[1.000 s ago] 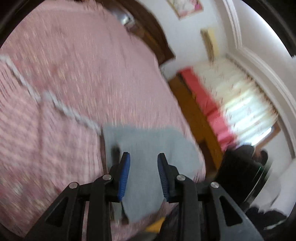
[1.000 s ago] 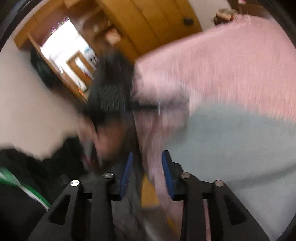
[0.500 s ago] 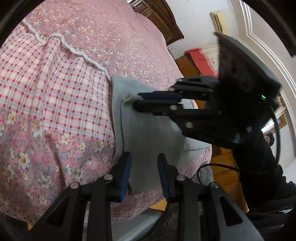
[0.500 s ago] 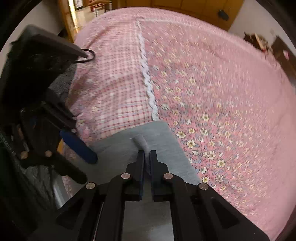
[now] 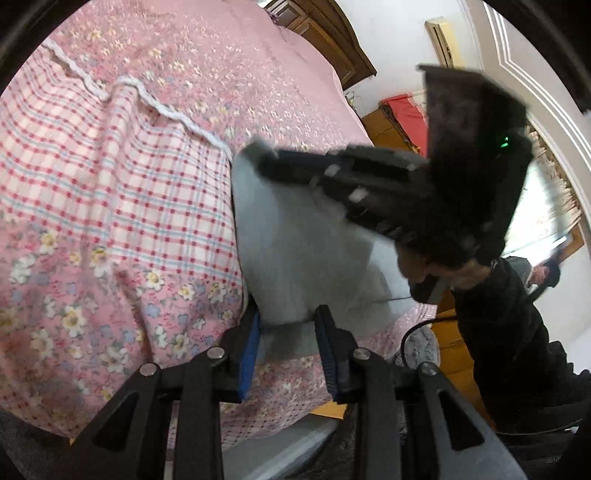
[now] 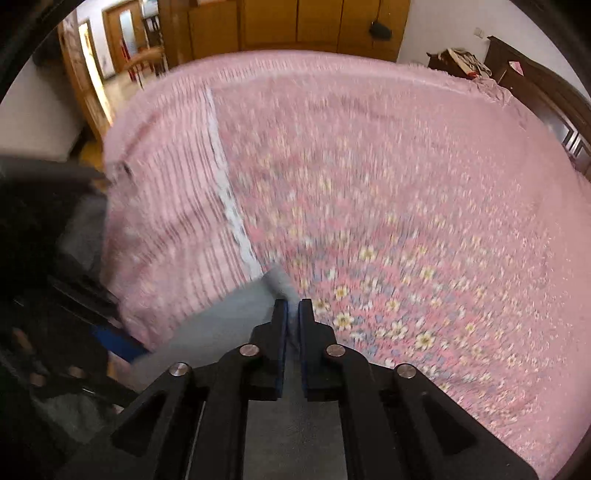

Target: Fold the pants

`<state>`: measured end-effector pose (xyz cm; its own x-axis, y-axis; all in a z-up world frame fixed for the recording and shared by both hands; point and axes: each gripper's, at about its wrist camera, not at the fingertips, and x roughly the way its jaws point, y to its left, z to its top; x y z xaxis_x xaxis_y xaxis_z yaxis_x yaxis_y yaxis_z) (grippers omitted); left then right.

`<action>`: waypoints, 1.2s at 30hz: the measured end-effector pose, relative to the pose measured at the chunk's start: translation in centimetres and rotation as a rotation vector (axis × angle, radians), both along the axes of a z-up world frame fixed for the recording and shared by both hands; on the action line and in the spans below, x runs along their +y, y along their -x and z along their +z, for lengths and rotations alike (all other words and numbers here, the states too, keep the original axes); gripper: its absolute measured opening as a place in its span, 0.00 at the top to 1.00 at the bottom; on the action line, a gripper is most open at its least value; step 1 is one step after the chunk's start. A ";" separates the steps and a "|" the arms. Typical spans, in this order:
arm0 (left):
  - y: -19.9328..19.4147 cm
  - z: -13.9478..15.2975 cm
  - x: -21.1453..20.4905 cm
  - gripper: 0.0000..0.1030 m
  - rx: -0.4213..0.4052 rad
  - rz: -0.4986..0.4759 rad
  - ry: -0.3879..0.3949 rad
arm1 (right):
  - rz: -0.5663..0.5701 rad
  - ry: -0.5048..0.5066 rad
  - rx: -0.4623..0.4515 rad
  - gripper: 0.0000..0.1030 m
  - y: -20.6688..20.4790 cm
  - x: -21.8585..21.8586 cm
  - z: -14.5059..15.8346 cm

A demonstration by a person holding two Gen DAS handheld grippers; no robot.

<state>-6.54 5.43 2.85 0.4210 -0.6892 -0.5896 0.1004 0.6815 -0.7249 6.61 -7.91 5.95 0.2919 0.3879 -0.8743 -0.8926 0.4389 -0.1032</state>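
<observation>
Grey pants (image 5: 303,254) lie at the near corner of a pink floral bed (image 5: 110,177). My left gripper (image 5: 288,332) is open, its blue-padded jaws straddling the near hem of the pants. My right gripper (image 6: 291,310) is shut on the far corner of the pants (image 6: 221,325); it also shows in the left wrist view (image 5: 266,155), blurred, holding that corner raised over the bed.
The bed cover has a checked band and a white lace strip (image 5: 166,107). A dark wooden headboard (image 5: 332,44) stands at the far end. Wooden wardrobes (image 6: 295,22) line the wall. A person in black (image 5: 517,314) stands at the right.
My right gripper has stayed shut on the pants corner and moved it farther over the bed. My left gripper has come in around the near hem.
</observation>
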 end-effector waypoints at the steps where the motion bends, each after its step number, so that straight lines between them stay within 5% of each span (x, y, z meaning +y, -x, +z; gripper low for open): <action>1: 0.3 0.1 0.2 0.70 -0.005 0.007 -0.007 | -0.007 0.000 -0.028 0.68 0.5 -0.1 0.2; 3: 0.3 0.0 0.7 0.68 -0.001 0.017 0.017 | -0.026 -0.069 -0.061 0.53 2.0 -2.2 1.5; 8: -0.9 -2.3 2.9 0.68 0.105 0.047 0.246 | -0.054 -0.181 -0.080 0.52 7.9 -9.3 2.2; 12: -0.9 -2.2 3.1 0.94 0.093 0.057 0.234 | -0.133 -0.064 -0.158 0.58 11.2 -13.0 -0.4; 13: -1.0 -2.0 3.0 0.95 0.088 0.060 0.237 | -0.156 -0.047 -0.168 0.64 11.3 -13.7 -0.9; 19: -0.4 -0.7 3.2 0.97 0.040 0.091 0.216 | -0.361 -0.169 -0.188 0.64 9.7 -18.5 -0.4; 28: 1.5 1.1 4.9 0.98 -0.043 0.129 0.282 | -0.247 0.018 -0.296 0.64 10.8 -17.7 -1.3; 32: 1.2 1.4 5.0 0.98 -0.049 0.132 0.281 | -0.361 -0.012 -0.284 0.98 9.2 -19.3 -0.1; 36: 0.5 1.8 4.1 0.98 -0.063 0.123 0.274 | -0.358 -0.046 -0.282 0.98 10.5 -20.2 0.8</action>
<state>-7.09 9.53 4.64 0.5405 -0.7609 -0.3589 0.0797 0.4710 -0.8785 -3.91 -28.15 6.80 0.6383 0.2558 -0.7260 -0.6241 0.7241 -0.2935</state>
